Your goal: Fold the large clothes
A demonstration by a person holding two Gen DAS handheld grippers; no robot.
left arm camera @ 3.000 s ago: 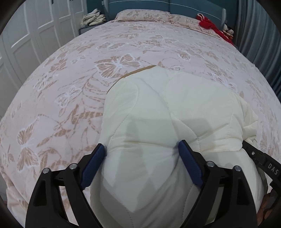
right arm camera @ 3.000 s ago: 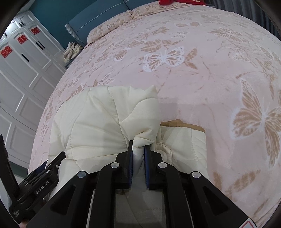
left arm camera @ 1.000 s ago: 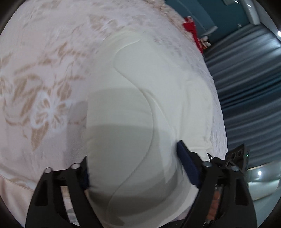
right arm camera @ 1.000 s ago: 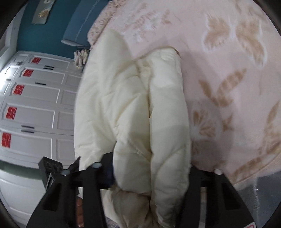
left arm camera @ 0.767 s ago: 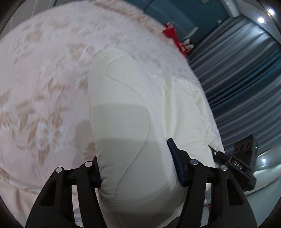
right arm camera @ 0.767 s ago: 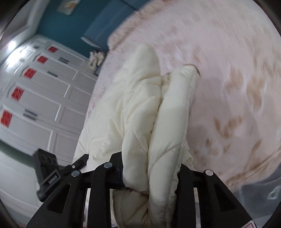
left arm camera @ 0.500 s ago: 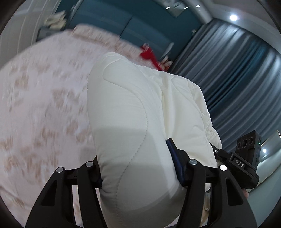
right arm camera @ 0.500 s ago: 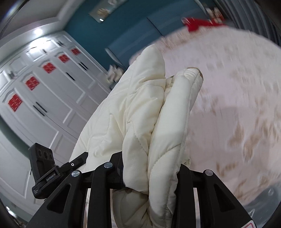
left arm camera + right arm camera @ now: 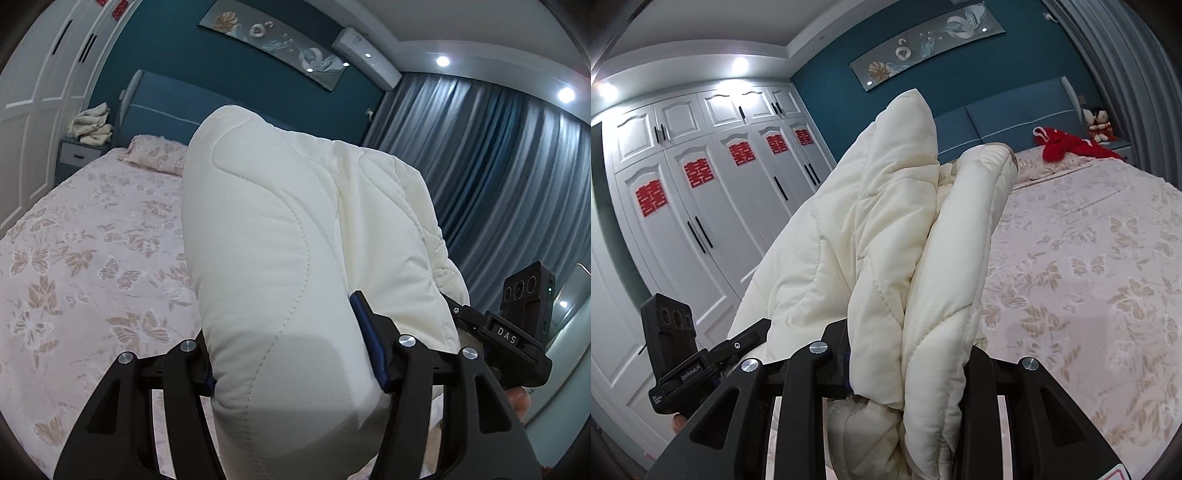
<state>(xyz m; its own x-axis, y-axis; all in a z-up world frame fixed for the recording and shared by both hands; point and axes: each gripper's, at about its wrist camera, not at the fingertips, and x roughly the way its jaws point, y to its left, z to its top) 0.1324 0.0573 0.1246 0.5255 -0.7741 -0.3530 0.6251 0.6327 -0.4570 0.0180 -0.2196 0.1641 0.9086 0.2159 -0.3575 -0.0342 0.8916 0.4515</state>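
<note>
Cream quilted coat (image 9: 266,258) clamped between jaws

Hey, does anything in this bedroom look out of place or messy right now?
Mostly tidy. A red garment lies crumpled at the head of the bed, and loosely piled cream cloth sits on the nightstand. The cream quilted coat is bunched, not flat, between both grippers.

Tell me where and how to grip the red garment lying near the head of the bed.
Judging from the right wrist view alone, take the red garment by its raised bunched end beside the pillow, coming from above. That end stands higher than the flat trailing part, so fingers could likely close round it without catching the butterfly bedspread.
</note>
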